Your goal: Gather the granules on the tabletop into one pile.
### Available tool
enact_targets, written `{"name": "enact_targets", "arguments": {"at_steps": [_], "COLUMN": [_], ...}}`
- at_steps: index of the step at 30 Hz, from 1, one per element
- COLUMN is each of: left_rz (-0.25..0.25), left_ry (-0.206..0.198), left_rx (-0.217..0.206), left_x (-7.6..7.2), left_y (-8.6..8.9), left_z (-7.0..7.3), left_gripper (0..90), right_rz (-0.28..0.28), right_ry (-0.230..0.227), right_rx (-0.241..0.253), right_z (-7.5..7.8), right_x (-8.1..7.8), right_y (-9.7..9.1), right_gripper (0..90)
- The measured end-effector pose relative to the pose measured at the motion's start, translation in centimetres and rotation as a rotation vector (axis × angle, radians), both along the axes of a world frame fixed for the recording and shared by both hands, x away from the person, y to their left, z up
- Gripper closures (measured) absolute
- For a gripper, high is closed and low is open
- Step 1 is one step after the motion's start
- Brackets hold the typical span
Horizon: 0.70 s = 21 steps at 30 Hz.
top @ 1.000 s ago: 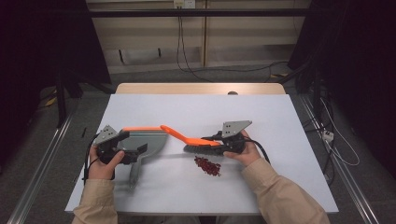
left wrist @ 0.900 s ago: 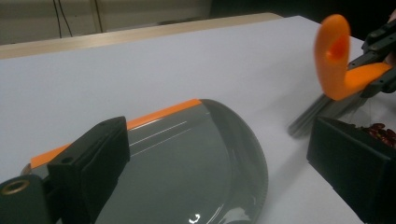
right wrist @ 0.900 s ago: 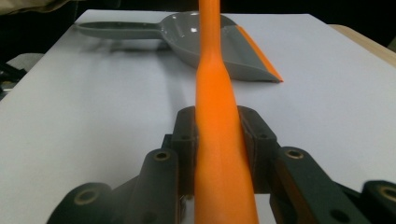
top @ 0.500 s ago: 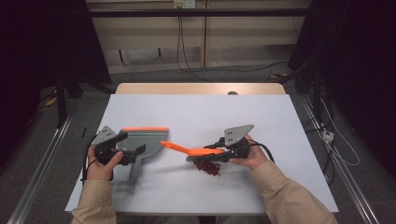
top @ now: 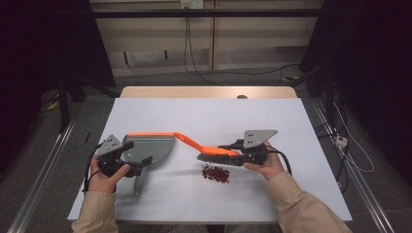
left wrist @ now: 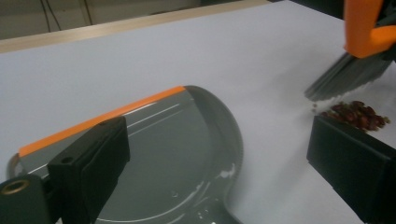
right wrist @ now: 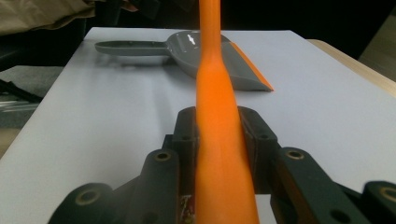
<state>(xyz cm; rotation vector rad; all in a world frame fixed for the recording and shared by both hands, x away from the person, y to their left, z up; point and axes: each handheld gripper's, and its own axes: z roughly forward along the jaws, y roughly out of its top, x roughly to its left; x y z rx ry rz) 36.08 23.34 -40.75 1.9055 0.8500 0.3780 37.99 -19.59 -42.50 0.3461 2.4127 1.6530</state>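
Mid-sweep, right gripper (top: 243,156) clamps the orange-handled grey-bristled brush (top: 214,151) beside red bits (top: 216,174); next push them toward the grey plastic dustpan (top: 145,148), left gripper (top: 127,168) open astride its handle

Bright lit table, dark surroundings, blurred foregrounds

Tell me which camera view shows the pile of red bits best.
The high view: the whole pile of red bits lies unobstructed on the white table, just in front of the brush. The left gripper view catches it at the right edge, partly hidden behind a black finger. In the right gripper view the brush's orange handle blocks that spot.
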Motion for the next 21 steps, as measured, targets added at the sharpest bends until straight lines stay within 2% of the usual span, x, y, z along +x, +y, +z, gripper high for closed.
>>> {"name": "enact_targets", "arguments": {"at_steps": [5, 8, 9, 10, 13, 17, 18, 21], "left_rz": [-0.03, -0.043, -0.043, -0.039, -0.026, -0.019, -0.015, -0.013], "left_ry": [0.007, 0.004, 0.004, 0.002, 0.006, 0.003, 0.007, 0.012], "left_rx": [0.037, 0.039, 0.043, 0.034, 0.027, 0.02, 0.025, 0.032], "left_x": [-0.8, -1.2, -1.3, -1.4, -1.4, -1.6, -1.6, -1.7], "left_y": [-0.5, -0.6, -0.6, -0.5, -0.3, 0.2, 0.3, 0.6], "left_z": [0.0, 0.0, 0.0, 0.0, -0.1, -0.1, -0.1, -0.3], "left_gripper": [6.3, 6.3, 6.3, 6.3, 6.3, 6.3, 6.3, 6.3], "right_rz": [-0.071, -0.108, -0.121, -0.128, -0.145, -0.117, -0.098, -0.052], "right_ry": [0.015, 0.016, 0.003, -0.014, -0.021, -0.016, -0.006, 0.007], "right_rx": [-0.001, -0.012, -0.026, -0.037, -0.063, -0.109, -0.094, -0.1], "right_z": [-0.2, -0.1, -0.1, -0.1, -0.3, -1.3, -1.4, -1.3], "right_x": [-0.7, -1.1, -1.1, -1.0, 0.2, 1.1, 1.1, 0.7], "right_y": [-0.6, -0.7, -0.7, -0.6, -0.1, 1.3, 1.4, 1.7], "right_gripper": [71.2, 71.3, 71.2, 71.2, 71.2, 71.2, 71.2, 71.2]}}
